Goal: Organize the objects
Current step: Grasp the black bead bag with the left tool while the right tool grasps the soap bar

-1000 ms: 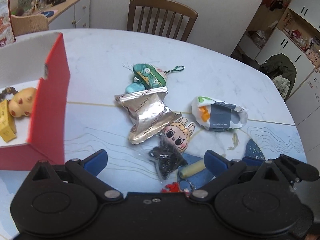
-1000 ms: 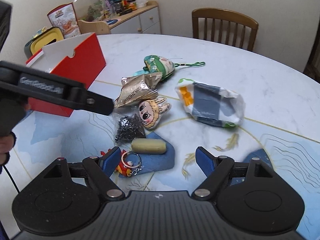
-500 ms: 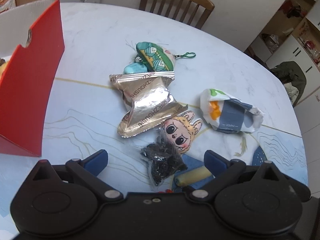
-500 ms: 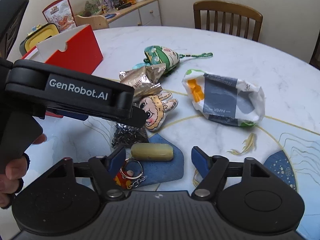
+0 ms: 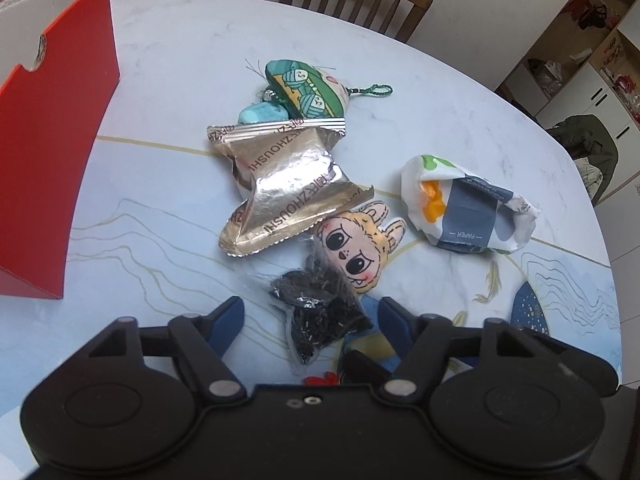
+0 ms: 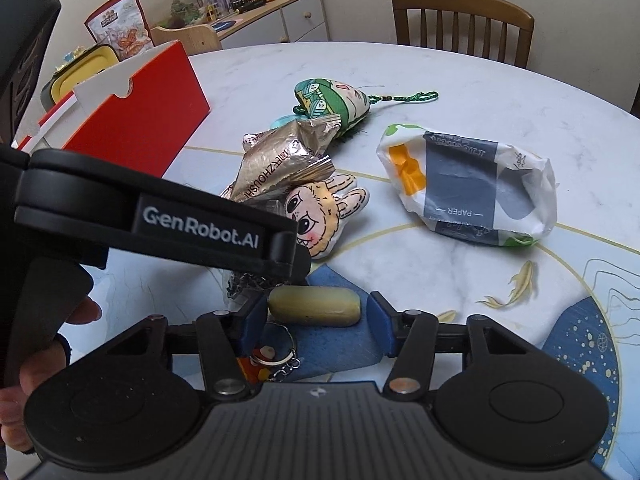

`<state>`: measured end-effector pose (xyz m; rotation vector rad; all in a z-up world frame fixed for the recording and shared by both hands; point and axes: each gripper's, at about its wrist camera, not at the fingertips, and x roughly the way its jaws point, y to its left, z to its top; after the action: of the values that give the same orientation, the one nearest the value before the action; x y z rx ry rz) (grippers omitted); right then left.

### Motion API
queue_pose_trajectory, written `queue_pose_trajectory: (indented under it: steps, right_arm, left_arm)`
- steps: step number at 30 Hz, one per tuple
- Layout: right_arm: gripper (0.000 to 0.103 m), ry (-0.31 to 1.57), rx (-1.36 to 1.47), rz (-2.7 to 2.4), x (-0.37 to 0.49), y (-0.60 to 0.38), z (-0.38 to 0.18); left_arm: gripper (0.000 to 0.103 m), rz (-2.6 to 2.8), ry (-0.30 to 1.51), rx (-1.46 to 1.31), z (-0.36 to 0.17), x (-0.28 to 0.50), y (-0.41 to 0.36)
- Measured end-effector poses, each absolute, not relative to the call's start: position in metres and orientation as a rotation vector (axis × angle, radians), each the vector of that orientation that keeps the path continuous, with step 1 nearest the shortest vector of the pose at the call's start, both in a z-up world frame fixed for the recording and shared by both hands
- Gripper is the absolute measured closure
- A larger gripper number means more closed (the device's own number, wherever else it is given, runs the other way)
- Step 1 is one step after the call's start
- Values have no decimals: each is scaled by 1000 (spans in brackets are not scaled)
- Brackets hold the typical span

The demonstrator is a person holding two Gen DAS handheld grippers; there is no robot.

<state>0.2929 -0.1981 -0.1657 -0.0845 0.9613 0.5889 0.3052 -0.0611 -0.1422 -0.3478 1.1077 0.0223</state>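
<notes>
My left gripper [image 5: 312,316] hangs low over the table, its jaws closing around a clear bag of black bits [image 5: 320,312]. The blue pads flank the bag without visibly pressing it. In the right wrist view my right gripper [image 6: 316,320] is closing around a pale yellow oblong bar [image 6: 314,310]. The bar lies on a blue patch of the table, with a small gap at its right end. A red keyring charm [image 6: 264,356] lies just under the right gripper's left finger. A gold foil packet [image 5: 284,184], a bunny-face plush [image 5: 356,248] and a green yarn-print charm [image 5: 308,88] lie beyond.
A red box [image 5: 52,160] with a white inside stands at the left. A crumpled white paper wrapper [image 5: 464,208] lies to the right. The left gripper's black housing [image 6: 160,220] crosses the left of the right wrist view, held by a hand. A wooden chair [image 5: 356,4] stands behind the table.
Both grippers have sunk toward the table and their jaws have narrowed, the left around the black bag, the right around the yellow bar. The left gripper has slid into the right view.
</notes>
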Motion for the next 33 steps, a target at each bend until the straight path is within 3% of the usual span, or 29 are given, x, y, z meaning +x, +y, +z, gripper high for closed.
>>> queue_pose_trajectory:
  steps: [4, 6, 12, 33]
  right_arm:
    - [51, 959, -87, 589, 292, -197, -166]
    - [51, 959, -88, 589, 292, -197, -166]
    - [52, 961, -92, 577, 291, -198, -165]
    - [52, 917, -92, 581, 265, -212, -105]
  left_arm:
    - [46, 12, 1101, -361, -142, 304, -60]
    - [57, 4, 1102, -378, -142, 304, -59]
    - [66, -15, 1095, -377, -139, 301, -60]
    - [69, -101, 1026, -432, -85, 272, -43]
